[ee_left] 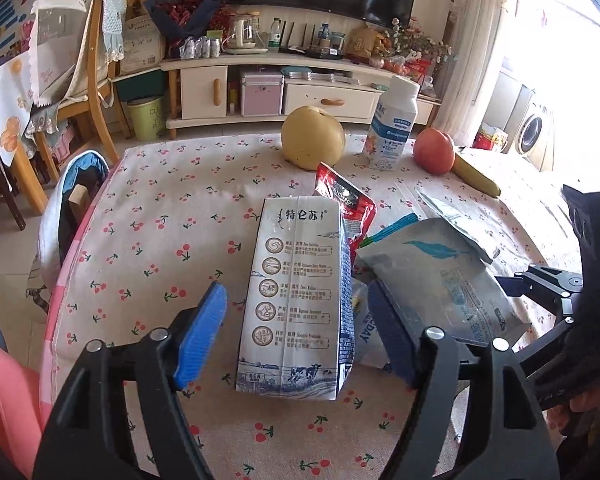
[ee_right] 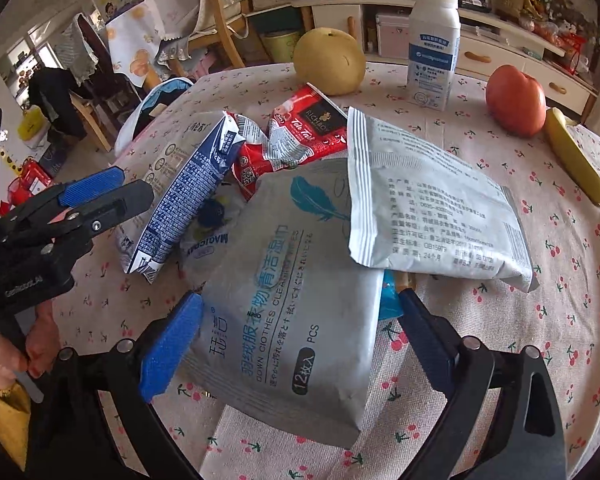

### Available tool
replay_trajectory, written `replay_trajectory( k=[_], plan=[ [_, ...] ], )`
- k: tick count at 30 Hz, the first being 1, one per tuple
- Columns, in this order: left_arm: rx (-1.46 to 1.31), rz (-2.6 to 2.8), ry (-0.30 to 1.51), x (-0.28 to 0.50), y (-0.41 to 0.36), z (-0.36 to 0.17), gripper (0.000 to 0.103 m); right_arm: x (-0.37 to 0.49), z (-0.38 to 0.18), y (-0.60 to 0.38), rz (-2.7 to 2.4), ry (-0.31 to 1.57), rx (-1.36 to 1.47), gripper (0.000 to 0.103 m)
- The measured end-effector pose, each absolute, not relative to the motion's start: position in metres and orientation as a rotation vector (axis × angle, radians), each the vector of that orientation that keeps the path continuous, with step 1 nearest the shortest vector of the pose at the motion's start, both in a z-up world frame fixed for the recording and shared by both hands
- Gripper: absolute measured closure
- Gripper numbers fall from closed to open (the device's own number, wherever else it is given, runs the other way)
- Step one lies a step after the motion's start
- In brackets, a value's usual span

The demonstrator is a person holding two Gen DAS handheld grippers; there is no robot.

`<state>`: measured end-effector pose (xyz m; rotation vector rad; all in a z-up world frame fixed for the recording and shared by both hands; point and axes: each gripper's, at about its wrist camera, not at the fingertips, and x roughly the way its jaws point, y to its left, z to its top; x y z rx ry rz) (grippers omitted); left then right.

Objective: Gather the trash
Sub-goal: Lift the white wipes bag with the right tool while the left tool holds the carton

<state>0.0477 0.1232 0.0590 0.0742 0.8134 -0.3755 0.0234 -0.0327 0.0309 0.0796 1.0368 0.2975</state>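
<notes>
- Two tools work over the worktop [ee_left: 172,208], trash heaped mid-cloth.
- Left tool [ee_left: 296,328]: jaws apart, straddling the flattened carton [ee_left: 296,300], pads clear of its sides.
- Red wrapper [ee_right: 300,136] lies behind the carton.
- Right tool [ee_right: 296,340]: jaws wide around the wipes pack [ee_right: 296,320]; whether the pads press it, I cannot tell.
- Grey pouch [ee_right: 432,208] overlaps that pack.
- Pear [ee_right: 330,62], bottle [ee_right: 434,44], apple [ee_right: 516,100], banana [ee_right: 576,160] stand behind.

Two close, downward-tilted wrist views, perhaps side by side, sharing the milk carton [ee_left: 296,300] and wipes pack [ee_right: 296,312].
</notes>
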Motion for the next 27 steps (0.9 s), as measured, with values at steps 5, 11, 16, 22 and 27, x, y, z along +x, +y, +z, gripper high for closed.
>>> replay_trajectory(
  k=[5, 11, 16, 22, 27],
  plan=[
    [0.112, -0.347, 0.867, 0.058, 0.119, 0.043, 0.03, 0.028, 0.027, -0.032, 0.319, 1.04, 0.132, 0.006],
    [0.048, -0.326, 0.874, 0.061, 0.126, 0.043, 0.044, 0.028, 0.03, -0.048, 0.382, 1.01, 0.304, 0.006],
    [-0.006, -0.327, 0.88, 0.058, 0.13, 0.045, 0.047, 0.028, 0.029, -0.057, 0.379, 0.996, 0.397, 0.043],
    [-0.067, -0.339, 0.897, 0.049, 0.133, 0.044, 0.047, 0.021, 0.033, -0.06, 0.451, 0.955, 0.588, 0.047],
    [-0.083, -0.348, 0.896, 0.042, 0.133, 0.043, 0.047, 0.024, 0.035, -0.056, 0.426, 0.905, 0.67, 0.042]
  ],
)
